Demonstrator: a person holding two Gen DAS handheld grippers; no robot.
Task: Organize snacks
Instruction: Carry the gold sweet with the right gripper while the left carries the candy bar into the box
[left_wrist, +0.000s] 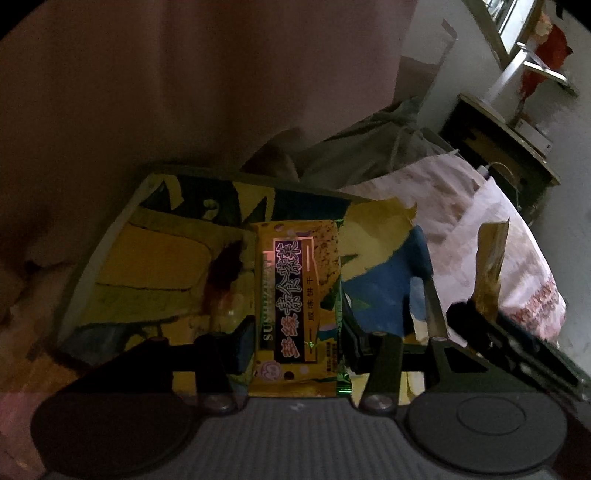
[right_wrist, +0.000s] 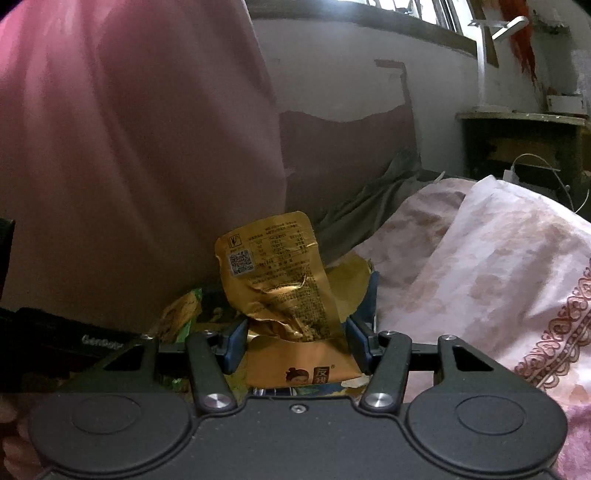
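Observation:
My left gripper (left_wrist: 297, 338) is shut on a yellow cracker packet (left_wrist: 297, 295) with a purple label and green sealed ends, which stands lengthwise between the blue pads. It hangs over a yellow and blue printed box (left_wrist: 155, 266). My right gripper (right_wrist: 295, 345) is shut on a crumpled gold snack pouch (right_wrist: 280, 284), whose printed back and QR code face the camera. In the left wrist view that right gripper (left_wrist: 476, 308) shows at the right with the gold pouch (left_wrist: 489, 266) sticking up from it. The cracker packet's green end (right_wrist: 184, 310) peeks in at the lower left of the right wrist view.
A pink curtain (right_wrist: 129, 147) hangs close on the left. A pale flowered quilt (right_wrist: 480, 258) lies at the right, grey cloth (left_wrist: 369, 147) behind it. A dark wooden side table (right_wrist: 524, 147) stands by the wall under a window.

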